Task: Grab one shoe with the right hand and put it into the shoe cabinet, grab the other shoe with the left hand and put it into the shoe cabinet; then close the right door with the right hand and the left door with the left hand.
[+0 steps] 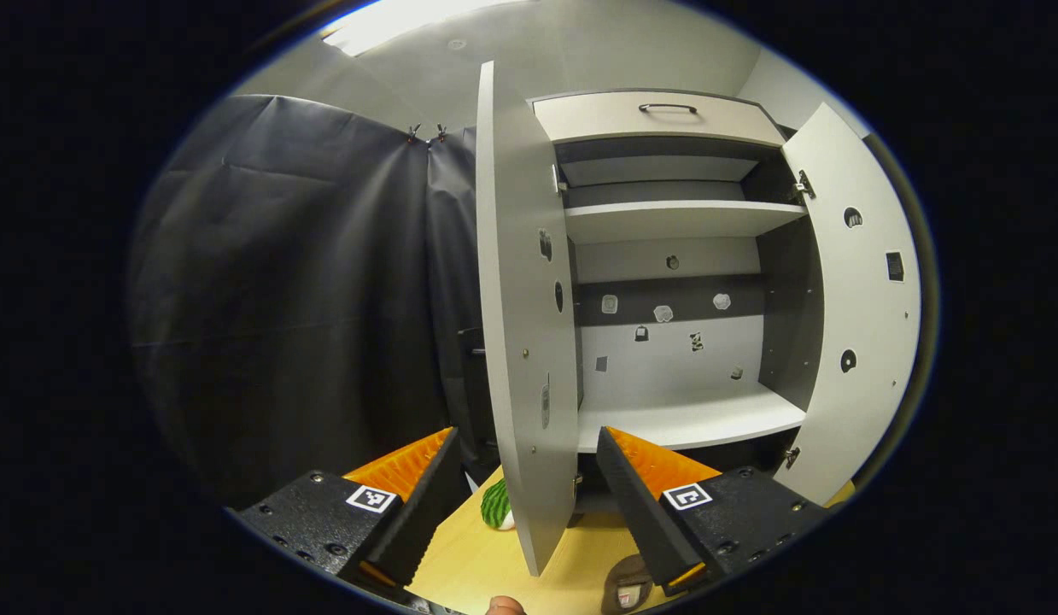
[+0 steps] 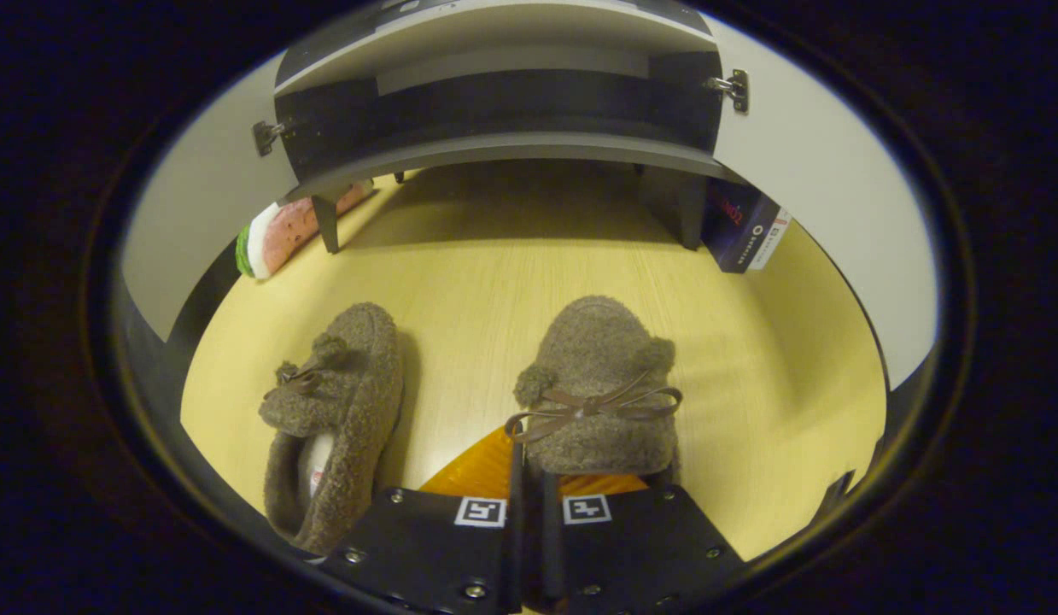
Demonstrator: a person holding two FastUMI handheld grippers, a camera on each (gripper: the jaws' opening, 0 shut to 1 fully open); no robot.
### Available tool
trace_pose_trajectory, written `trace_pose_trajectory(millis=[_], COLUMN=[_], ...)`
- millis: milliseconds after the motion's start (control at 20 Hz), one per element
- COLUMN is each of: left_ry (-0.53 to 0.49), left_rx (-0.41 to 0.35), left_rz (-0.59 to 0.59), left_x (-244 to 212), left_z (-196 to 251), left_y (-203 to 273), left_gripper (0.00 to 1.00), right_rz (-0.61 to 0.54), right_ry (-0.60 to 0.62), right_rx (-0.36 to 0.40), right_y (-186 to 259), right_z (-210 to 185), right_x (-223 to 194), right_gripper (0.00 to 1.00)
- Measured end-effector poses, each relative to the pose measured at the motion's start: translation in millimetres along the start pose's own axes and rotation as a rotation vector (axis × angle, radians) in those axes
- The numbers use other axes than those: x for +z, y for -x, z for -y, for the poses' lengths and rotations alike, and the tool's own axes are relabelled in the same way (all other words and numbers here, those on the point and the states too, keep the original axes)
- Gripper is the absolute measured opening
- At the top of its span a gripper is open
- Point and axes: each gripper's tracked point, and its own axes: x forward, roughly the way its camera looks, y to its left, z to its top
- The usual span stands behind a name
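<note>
Two brown fuzzy shoes with bows lie on the yellow wooden floor in the right gripper view. My right gripper [image 2: 529, 465] is shut on the near rim of the right shoe [image 2: 593, 376], whose heel is hidden behind the fingers. The left shoe [image 2: 336, 410] lies free beside it. Beyond them stands the shoe cabinet [image 2: 494, 145] on short legs. In the left gripper view the cabinet [image 1: 682, 418] has both doors swung out and bare shelves. My left gripper [image 1: 529, 512] is open, held up before the edge of the left door [image 1: 520, 325]. A bit of shoe [image 1: 627, 585] shows below it.
A watermelon-slice toy [image 2: 272, 235] lies by the cabinet's left leg, also seen as the toy [image 1: 496, 504] behind the left door. A dark blue box [image 2: 742, 226] stands by the right leg. The right door [image 1: 853, 299] angles outward. Black cloth hangs left of the cabinet.
</note>
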Motion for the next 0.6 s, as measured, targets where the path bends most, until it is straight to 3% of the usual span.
trace_pose_trajectory(millis=[50, 100, 350, 400, 450, 500, 600], left_ry=[0.003, 0.005, 0.004, 0.005, 0.005, 0.005, 0.003], left_rx=[-0.004, -0.006, -0.013, -0.015, -0.018, -0.022, -0.029], left_rz=[0.0, 0.0, 0.009, 0.011, 0.01, 0.009, 0.01], left_x=[0.8, 0.2, 2.6, 1.9, 1.8, 1.6, 1.3], left_z=[1.3, 1.8, 2.5, 2.3, 2.6, 3.5, 3.5], left_y=[0.5, 0.4, 0.9, 0.9, 0.8, 1.3, 1.9], left_gripper=[0.98, 0.98, 0.98, 0.98, 0.98, 0.98, 0.98], right_rz=[0.01, 0.007, 0.05, 0.067, 0.087, 0.109, 0.159], right_ry=[-0.013, -0.029, -0.036, -0.043, -0.045, -0.045, -0.053], right_rx=[-0.006, 0.001, 0.003, 0.011, 0.011, 0.012, 0.027], right_y=[0.4, -0.3, 13.8, 19.2, 24.9, 31.5, 48.9], right_z=[2.1, 1.7, 5.1, 2.8, 2.1, 2.1, -3.0], right_x=[1.3, 2.3, 17.7, 23.5, 31.3, 39.7, 60.1], right_gripper=[0.1, 0.01, 0.01, 0.05, 0.0, 0.05, 0.01])
